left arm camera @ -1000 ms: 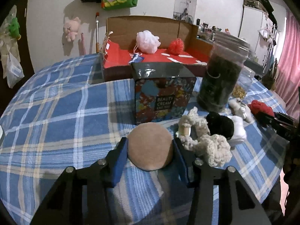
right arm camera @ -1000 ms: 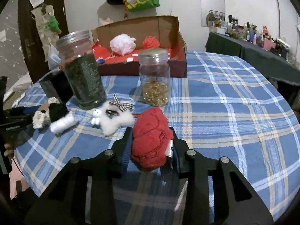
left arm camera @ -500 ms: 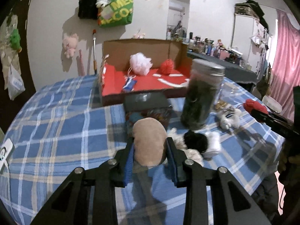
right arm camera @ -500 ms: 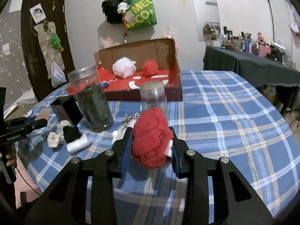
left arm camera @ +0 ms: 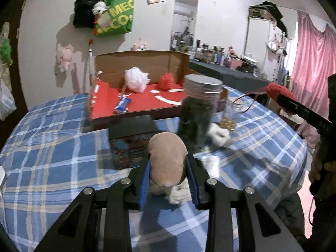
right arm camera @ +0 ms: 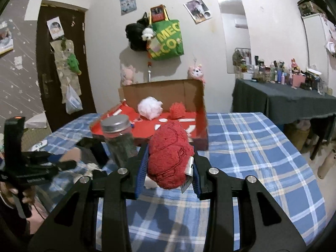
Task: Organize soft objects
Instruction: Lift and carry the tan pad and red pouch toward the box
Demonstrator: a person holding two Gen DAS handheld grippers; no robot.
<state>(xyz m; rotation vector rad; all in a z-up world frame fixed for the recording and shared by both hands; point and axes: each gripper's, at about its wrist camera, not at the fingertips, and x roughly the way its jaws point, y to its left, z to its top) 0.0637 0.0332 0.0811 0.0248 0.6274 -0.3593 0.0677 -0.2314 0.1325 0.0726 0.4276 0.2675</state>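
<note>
Holding both grippers clear of the table, we have lifted two soft things in the last second. The left gripper (left arm camera: 169, 180) is clamped on the tan plush (left arm camera: 167, 159), which a second ago sat low on the plaid cloth; the right gripper (right arm camera: 167, 173) is clenched round the red knit toy (right arm camera: 169, 155), which has risen likewise. Both views have climbed, so we judge both pickups done and the carry toward the cardboard box (left arm camera: 136, 103) under way.

In the left view, the patterned carton (left arm camera: 130, 145) stands just beyond the plush at 11 o'clock, the dark jar (left arm camera: 199, 113) at 1 o'clock, and a white fluffy toy (left arm camera: 219, 134) beside the jar. The box lies further off at 12 o'clock, holding a white pouf (left arm camera: 136, 82) and a red pom-pom (left arm camera: 167, 80).

Only the left view shows the carton's face and the gold beads behind the jar. Only the right view shows the door (right arm camera: 63, 63) at 10 o'clock and the box's right wall.
</note>
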